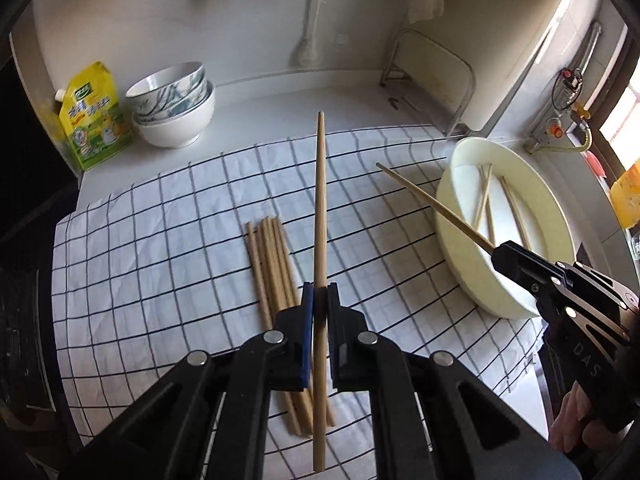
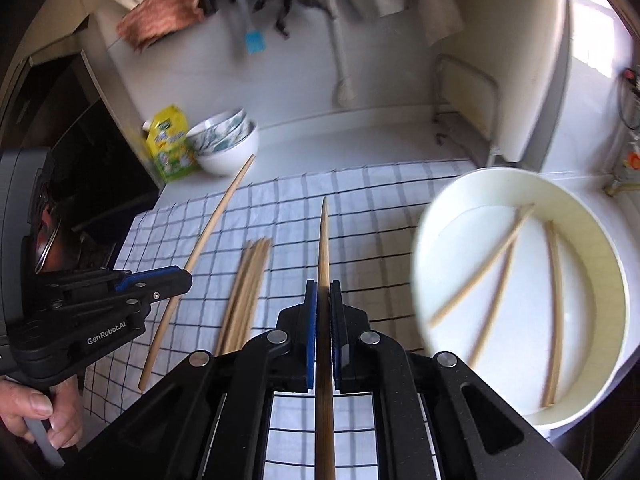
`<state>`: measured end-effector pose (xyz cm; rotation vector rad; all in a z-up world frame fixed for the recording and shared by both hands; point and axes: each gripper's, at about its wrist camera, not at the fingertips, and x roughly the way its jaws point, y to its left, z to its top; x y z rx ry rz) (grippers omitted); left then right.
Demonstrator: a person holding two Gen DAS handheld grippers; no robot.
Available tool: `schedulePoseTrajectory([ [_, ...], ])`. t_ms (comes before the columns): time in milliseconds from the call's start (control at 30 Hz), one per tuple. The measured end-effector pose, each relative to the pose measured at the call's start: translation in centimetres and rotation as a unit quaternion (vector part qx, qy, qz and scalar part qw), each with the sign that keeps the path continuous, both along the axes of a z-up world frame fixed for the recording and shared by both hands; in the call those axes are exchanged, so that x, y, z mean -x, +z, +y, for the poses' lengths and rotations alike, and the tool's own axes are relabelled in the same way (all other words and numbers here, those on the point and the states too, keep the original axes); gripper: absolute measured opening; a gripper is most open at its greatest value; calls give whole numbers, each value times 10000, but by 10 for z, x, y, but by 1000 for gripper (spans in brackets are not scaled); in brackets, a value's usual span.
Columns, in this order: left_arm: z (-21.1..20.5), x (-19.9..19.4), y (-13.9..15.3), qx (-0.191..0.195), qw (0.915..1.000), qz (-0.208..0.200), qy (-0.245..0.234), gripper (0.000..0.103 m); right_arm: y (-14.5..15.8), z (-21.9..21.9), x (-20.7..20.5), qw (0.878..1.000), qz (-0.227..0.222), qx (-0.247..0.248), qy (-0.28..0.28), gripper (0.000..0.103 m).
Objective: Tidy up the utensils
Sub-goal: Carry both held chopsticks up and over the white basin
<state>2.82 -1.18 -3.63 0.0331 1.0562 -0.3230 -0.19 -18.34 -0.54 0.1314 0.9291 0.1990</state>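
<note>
A: Chopsticks are noted in three places; a bundle (image 1: 276, 280) is laid on the checked cloth (image 1: 160, 240), at about 10 o'clock from the left gripper (image 1: 319, 300) in its own view; three loose ones (image 2: 516, 280) are seen lying in the white round basin (image 2: 600, 264); one is carried in each gripper.

B: Claw state on the left?

A: Jaws are clamped together on a single chopstick (image 1: 320, 208); the stick is pinched part-way along its length, its tip pointed to 12 o'clock, its tail projected back past the pads toward 6 o'clock; it is held clear of the cloth.

B: And the right gripper (image 2: 323, 300)?

A: Likewise closed on one chopstick (image 2: 324, 248); the stick is gripped between the blue pads and run straight toward 12 o'clock in the right wrist view; seen from the left wrist, the same stick is angled toward 10 o'clock, over the near rim of the basin.

B: Positions relative to each other?

A: The basin is sited at 3 o'clock of the bundle, resting at the cloth's right edge; stacked bowls (image 1: 172, 108) and a yellow pouch (image 1: 94, 116) are recorded at 11 o'clock on the bare counter, well apart from the chopsticks; a hand (image 2: 36, 412) is seen on the left gripper's handle; motion blur is noted in the right view.
</note>
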Motion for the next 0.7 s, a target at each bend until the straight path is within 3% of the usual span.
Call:
schedulePoseTrajectory([
  [333, -141, -16, 17, 393, 9907, -51, -1299, 7, 8, -121, 18, 9925, -146, 182, -1202, 6],
  [467, -193, -29, 7, 389, 9855, 105, -1651, 7, -4, -164, 17, 9866, -58, 249, -1611, 6],
  [700, -254, -49, -31, -5, 9800, 437, -1941, 7, -32, -202, -1, 9810, 177, 281, -1912, 6],
])
